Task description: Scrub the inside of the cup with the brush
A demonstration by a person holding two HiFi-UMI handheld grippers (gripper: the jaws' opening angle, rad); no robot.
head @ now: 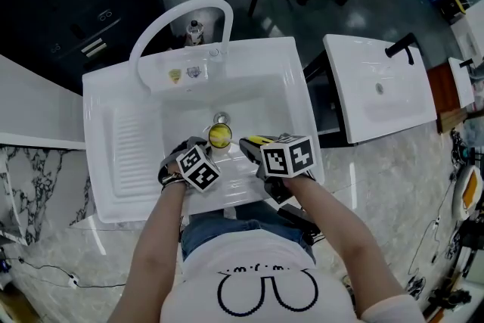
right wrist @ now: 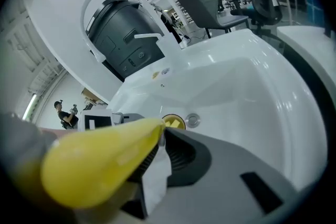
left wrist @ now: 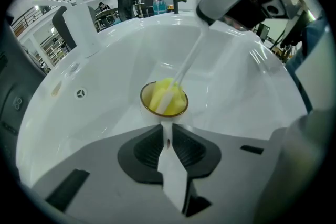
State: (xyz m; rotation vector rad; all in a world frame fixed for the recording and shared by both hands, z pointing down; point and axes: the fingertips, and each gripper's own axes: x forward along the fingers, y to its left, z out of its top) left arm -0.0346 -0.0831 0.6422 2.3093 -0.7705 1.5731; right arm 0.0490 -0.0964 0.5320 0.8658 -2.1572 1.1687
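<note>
A small white cup (head: pixel 219 136) stands low in the white sink (head: pixel 287 87), near the drain. In the left gripper view the cup (left wrist: pixel 149 107) sits just past my jaws, and my left gripper (left wrist: pixel 168 136) is shut on its white handle. The brush's yellow sponge head (left wrist: pixel 166 96) is inside the cup, and its clear stem (left wrist: pixel 189 57) rises to the upper right. My right gripper (right wrist: pixel 157 136) is shut on the brush's yellow handle (right wrist: pixel 100 162), which fills the lower left of that view. From above, the left gripper (head: pixel 206 149) and right gripper (head: pixel 253 147) flank the cup.
A white arched faucet (head: pixel 178 23) stands at the sink's back with a small bottle (head: pixel 195 32) behind it. The round metal drain (head: pixel 220 118) lies just beyond the cup. A ribbed washboard (head: pixel 132 144) forms the sink's left side. A second basin (head: pixel 378 87) stands to the right.
</note>
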